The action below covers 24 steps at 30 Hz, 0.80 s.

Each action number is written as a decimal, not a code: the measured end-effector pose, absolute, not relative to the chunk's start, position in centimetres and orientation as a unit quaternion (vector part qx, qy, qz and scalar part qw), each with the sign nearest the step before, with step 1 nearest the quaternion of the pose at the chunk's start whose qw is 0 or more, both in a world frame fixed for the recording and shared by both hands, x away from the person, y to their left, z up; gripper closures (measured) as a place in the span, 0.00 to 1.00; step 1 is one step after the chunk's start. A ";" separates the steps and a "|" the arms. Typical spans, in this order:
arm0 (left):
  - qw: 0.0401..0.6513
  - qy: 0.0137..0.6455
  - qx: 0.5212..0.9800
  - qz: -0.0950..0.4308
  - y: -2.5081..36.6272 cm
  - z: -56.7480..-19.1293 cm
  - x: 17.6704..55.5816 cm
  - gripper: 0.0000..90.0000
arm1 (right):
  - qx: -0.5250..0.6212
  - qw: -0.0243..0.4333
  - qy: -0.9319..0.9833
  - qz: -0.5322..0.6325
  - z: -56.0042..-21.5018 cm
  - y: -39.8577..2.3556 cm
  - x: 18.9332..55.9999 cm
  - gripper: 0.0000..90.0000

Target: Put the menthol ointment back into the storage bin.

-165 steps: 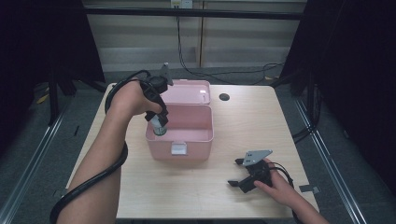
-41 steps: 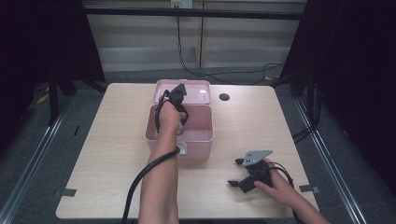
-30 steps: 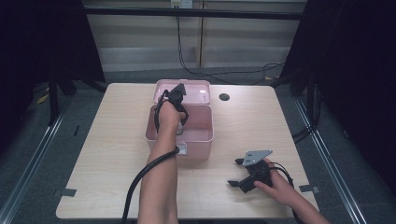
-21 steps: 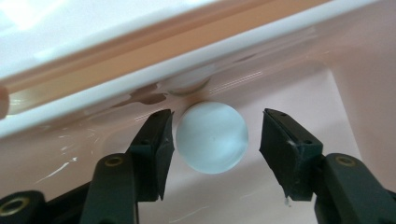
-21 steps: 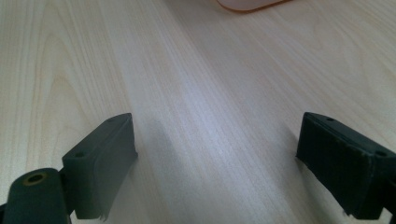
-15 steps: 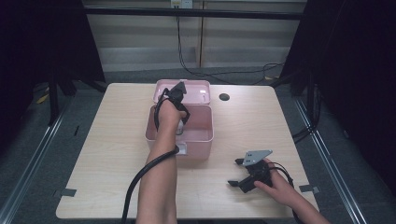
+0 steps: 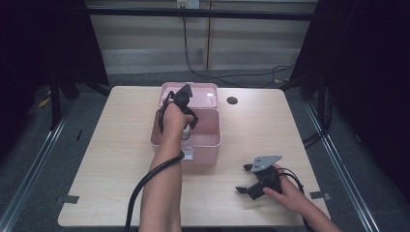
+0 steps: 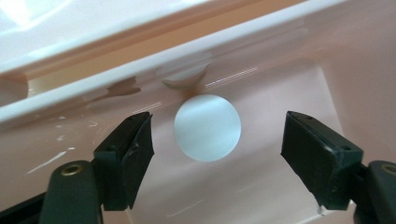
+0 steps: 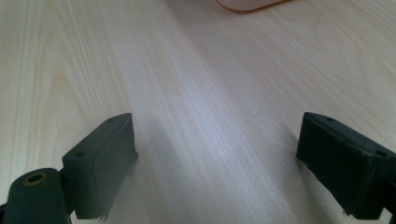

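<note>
Your left gripper (image 8: 217, 140) fingers have just spread, freeing the white cap (image 8: 208, 127) in the box (image 7: 212, 140); right gripper (image 9: 217, 163) fingers spread. Lifting carelessly could topple it.

This looks like a laboratory or a test room for recordings. A light wooden table (image 7: 121, 159) stands alone on a grey floor (image 7: 29, 183). Dark curtains (image 7: 43, 43) hang at the left and right sides. Black cables (image 7: 212, 72) run down the pale far wall (image 7: 251, 48). Metal rails (image 7: 338, 164) lie on the floor beside the table.
</note>
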<state>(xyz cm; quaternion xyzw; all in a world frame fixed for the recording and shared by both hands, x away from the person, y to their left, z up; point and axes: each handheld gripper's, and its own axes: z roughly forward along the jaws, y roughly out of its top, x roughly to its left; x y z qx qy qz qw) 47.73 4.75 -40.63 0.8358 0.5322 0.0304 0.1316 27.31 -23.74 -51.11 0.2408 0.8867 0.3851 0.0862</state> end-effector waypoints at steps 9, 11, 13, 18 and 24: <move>0.131 0.533 0.835 0.023 5.1 -40.1 47.4 0.24 | 0.240 0.086 0.887 0.385 -51.1 -23.7 27.3 0.12; 0.129 0.532 0.837 0.021 5.2 -39.9 47.3 0.24 | 0.240 0.087 0.887 0.385 -51.1 -23.7 27.3 0.12; 0.132 0.532 0.836 0.021 5.3 -39.7 47.2 0.24 | 0.240 0.087 0.887 0.385 -51.1 -23.7 27.3 0.12; 0.128 0.525 0.841 0.016 5.6 -39.0 46.9 0.24 | 0.240 0.087 0.887 0.385 -51.1 -23.7 27.3 0.12; 0.133 0.513 0.848 0.012 5.8 -38.1 46.5 0.24 | 0.240 0.087 0.887 0.385 -51.1 -23.7 27.3 0.12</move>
